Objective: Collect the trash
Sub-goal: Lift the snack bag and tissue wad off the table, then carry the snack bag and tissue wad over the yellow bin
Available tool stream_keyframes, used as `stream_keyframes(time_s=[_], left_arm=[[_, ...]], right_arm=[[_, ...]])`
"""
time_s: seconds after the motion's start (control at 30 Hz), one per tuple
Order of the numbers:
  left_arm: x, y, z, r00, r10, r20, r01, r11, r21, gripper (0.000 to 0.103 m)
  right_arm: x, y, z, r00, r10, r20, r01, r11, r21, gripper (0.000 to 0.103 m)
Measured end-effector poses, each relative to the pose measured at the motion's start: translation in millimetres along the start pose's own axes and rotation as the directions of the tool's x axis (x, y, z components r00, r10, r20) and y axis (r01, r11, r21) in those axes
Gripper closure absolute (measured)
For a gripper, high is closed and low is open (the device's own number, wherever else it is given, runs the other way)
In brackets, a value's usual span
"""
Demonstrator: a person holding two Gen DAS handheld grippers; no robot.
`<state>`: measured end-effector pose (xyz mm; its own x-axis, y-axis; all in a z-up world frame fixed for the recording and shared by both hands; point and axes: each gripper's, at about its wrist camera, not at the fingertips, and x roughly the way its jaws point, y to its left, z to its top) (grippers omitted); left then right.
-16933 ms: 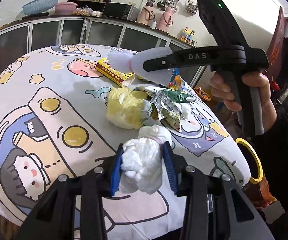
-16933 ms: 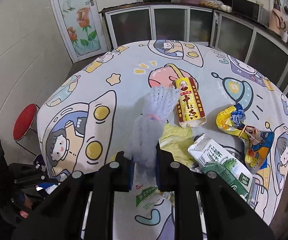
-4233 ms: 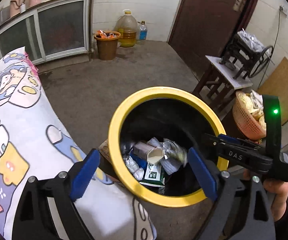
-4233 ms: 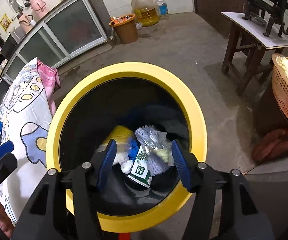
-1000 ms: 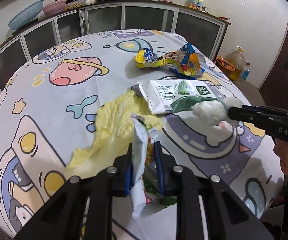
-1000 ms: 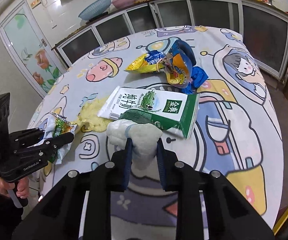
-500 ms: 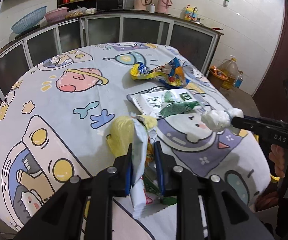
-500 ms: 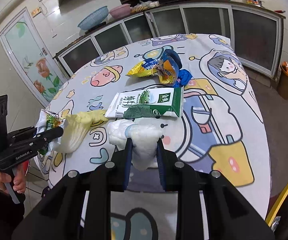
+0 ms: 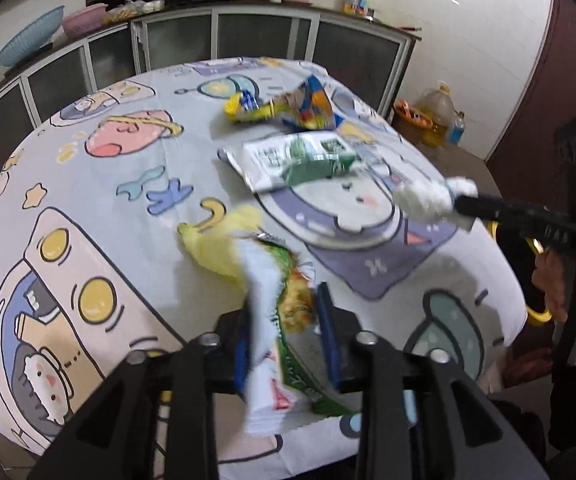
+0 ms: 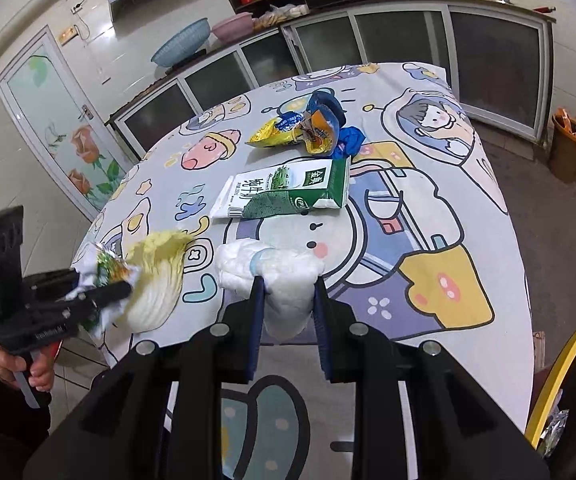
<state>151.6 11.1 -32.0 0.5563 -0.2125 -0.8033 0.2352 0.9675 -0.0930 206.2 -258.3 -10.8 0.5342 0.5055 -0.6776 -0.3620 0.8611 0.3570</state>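
Observation:
My left gripper (image 9: 284,320) hangs over the near edge of the cartoon-print table (image 9: 88,200). Its jaws are opening, and a white and green snack wrapper (image 9: 268,312) sits loosely between them, blurred, with the right pad apart from it. A yellow cabbage leaf (image 9: 220,248) lies just past the wrapper; the right wrist view shows this leaf (image 10: 160,276) beside the left gripper (image 10: 100,288). My right gripper (image 10: 288,300) is shut on a white crumpled tissue wad (image 10: 284,280), held above the table's edge. A green and white milk carton (image 10: 288,192) and crumpled snack bags (image 10: 299,128) lie further in.
The yellow rim of a black bin (image 10: 559,368) shows at the lower right, beside the table. A brown bucket (image 10: 567,144) and an oil jug stand on the floor by the glass-fronted cabinets (image 10: 367,40). A person's hand (image 9: 547,284) holds the right gripper's handle.
Both grippers have drawn back toward the table's edge. The left jaws have widened around the wrapper, which now sits loose. The yellow leaf has shifted with it. The tissue stays gripped.

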Motion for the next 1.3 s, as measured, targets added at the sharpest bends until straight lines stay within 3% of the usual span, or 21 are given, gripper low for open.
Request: stream_keyframes(time_s=[0.07,0.4,0.53,0.67,0.83,1.0,1.3], left_arm=[[0,1,-4,1.000,0.008,-0.005,-0.008,1.000,0.007,0.063],[-15,13,-10,0.999,-0.034,0.006,0.034,0.999,-0.042,0.063],[-29,15,-7,0.999,-0.027,0.036,0.028,0.998,-0.047,0.071],[-44,20,-1,0.997,-0.025,0.076,0.030,0.998,-0.057,0.088],[-64,25,11,0.990,0.002,0.144,0.006,0.998,-0.054,0.089],[-71,23,19,0.986,0.008,0.166,-0.002,0.999,-0.037,0.089],[-42,-17,27,0.992,-0.053,0.113,0.048,0.998,0.045,0.089]], right_arm=[[-1,0,0,1.000,0.004,0.003,-0.004,1.000,0.000,0.080],[0,3,1,1.000,0.012,-0.002,-0.012,1.000,-0.012,0.080],[0,5,2,1.000,0.013,-0.001,-0.013,1.000,-0.016,0.080],[-2,5,2,1.000,0.018,0.006,-0.017,1.000,-0.015,0.080],[-5,4,2,1.000,0.019,0.012,-0.019,1.000,-0.014,0.080],[-9,2,2,1.000,0.021,0.021,-0.021,1.000,-0.010,0.080],[-25,-14,-8,0.999,0.006,0.050,-0.008,1.000,0.026,0.080]])
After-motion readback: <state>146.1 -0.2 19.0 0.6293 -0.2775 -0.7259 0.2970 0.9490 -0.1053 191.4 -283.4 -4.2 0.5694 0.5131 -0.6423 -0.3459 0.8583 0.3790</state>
